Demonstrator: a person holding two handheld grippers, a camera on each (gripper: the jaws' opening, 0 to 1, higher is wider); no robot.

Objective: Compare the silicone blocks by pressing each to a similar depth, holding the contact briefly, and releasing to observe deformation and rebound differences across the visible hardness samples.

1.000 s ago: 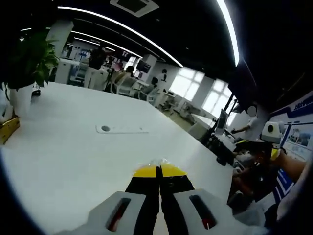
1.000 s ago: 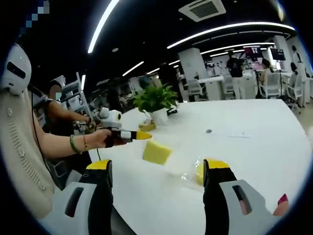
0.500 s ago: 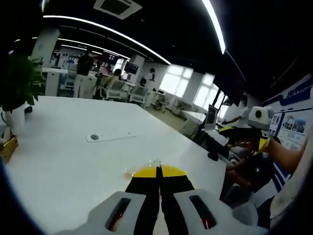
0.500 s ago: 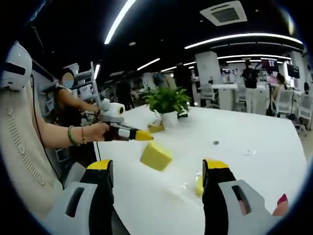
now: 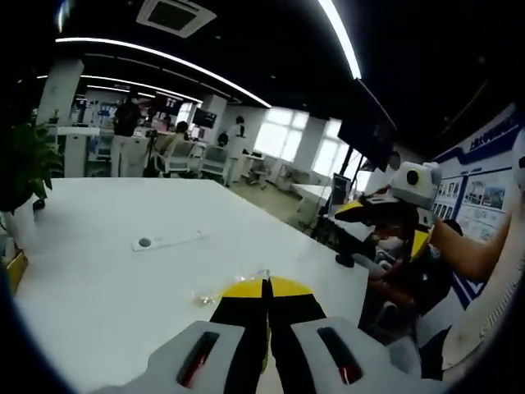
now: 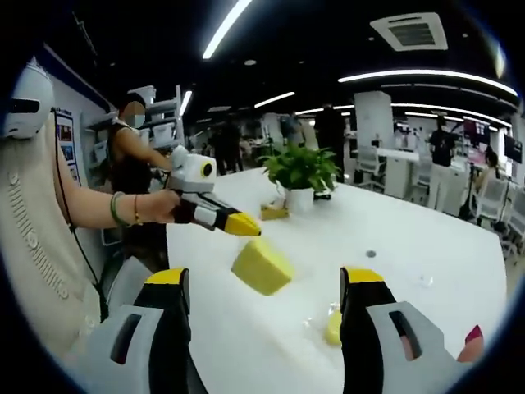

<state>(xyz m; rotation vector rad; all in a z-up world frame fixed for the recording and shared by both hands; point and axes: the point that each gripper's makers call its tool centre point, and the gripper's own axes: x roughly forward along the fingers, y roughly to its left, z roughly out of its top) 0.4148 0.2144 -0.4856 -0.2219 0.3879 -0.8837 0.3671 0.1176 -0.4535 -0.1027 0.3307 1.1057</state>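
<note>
left gripper (image 6: 242, 224): jaws closed, empty, now lifted nearer yellow block (image 6: 261, 266) | right gripper (image 6: 262, 283): jaws wide, empty | bench (image 6: 426, 246): no press contact yet

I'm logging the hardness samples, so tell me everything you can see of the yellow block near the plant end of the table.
The yellow block is a pale yellow, matte, spongy-looking slab with squared edges, seen tilted in the right gripper view. It sits over the white table, in front of the potted plant. The left gripper, shut, has its yellow tip just above the block's upper corner; whether they touch is unclear. No dent shows.
</note>
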